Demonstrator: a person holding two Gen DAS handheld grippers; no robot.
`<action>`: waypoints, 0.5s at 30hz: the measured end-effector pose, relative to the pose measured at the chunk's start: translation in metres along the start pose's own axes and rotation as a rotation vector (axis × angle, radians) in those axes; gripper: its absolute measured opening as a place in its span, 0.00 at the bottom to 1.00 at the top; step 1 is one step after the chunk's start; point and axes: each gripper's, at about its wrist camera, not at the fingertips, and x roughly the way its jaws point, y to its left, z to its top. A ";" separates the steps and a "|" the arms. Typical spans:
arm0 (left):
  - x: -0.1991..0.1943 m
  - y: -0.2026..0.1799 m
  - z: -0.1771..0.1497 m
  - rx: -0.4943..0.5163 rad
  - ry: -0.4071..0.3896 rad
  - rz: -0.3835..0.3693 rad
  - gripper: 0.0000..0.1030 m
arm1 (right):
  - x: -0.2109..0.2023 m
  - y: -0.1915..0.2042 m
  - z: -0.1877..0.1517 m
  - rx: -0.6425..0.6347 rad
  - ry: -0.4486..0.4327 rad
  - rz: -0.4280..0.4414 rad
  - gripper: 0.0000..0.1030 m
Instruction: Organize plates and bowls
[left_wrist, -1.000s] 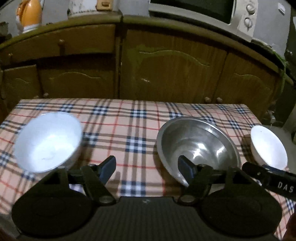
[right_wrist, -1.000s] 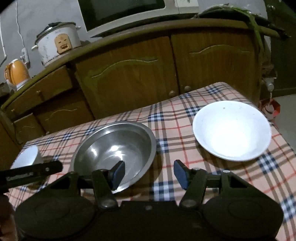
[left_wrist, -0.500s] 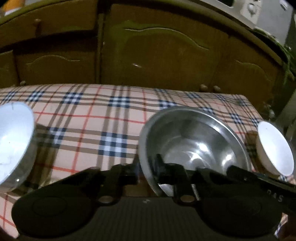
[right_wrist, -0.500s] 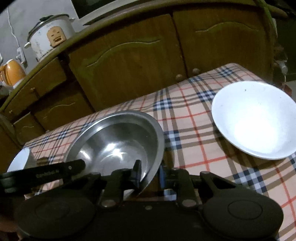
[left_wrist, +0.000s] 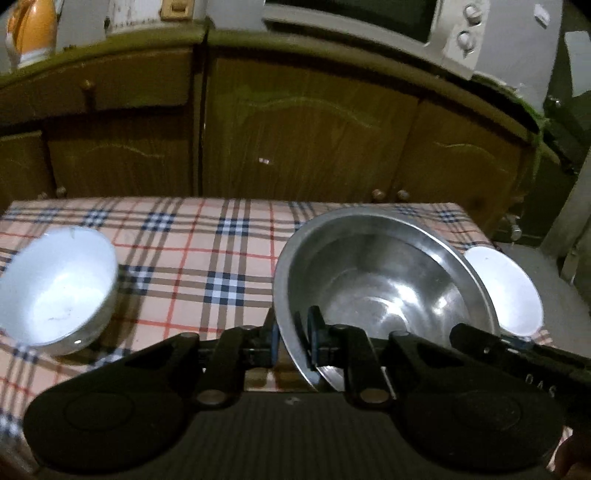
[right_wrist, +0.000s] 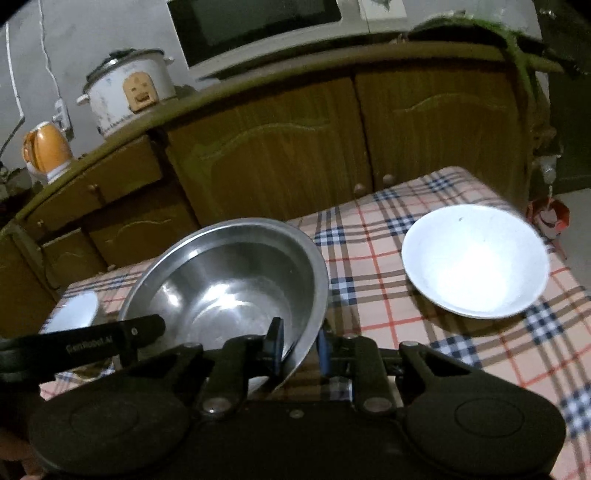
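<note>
Plainly, in the left wrist view the left tool (left_wrist: 291, 334) is clamped on the near rim of the steel bowl (left_wrist: 384, 284), one blue pad inside the wall and one outside. That bowl looks tipped, its far edge up, over the checked table (left_wrist: 207, 258). A white bowl (left_wrist: 55, 284) sits at the left of the cloth, well apart, and a white plate (left_wrist: 509, 288) shows just past the steel bowl's right rim. The right tool's finger (black, lettered) reaches in from the right.

In the right wrist view the right tool (right_wrist: 299, 349) pinches the steel bowl's (right_wrist: 229, 280) right-hand rim likewise. The white plate (right_wrist: 474, 260) lies on the table (right_wrist: 369, 266) to the right, apart from the bowl. A rice cooker (right_wrist: 127, 88) and an orange kettle (right_wrist: 46, 149) stand on the wooden cabinet (right_wrist: 280, 147) behind.
</note>
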 end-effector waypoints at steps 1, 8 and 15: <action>-0.009 -0.003 -0.002 0.004 -0.007 0.002 0.17 | -0.009 0.002 -0.001 -0.008 -0.009 0.000 0.24; -0.064 -0.016 -0.023 0.035 -0.045 0.018 0.17 | -0.073 0.007 -0.017 -0.039 -0.032 0.003 0.24; -0.103 -0.027 -0.057 0.048 -0.057 0.015 0.17 | -0.127 0.007 -0.048 -0.061 -0.047 -0.022 0.24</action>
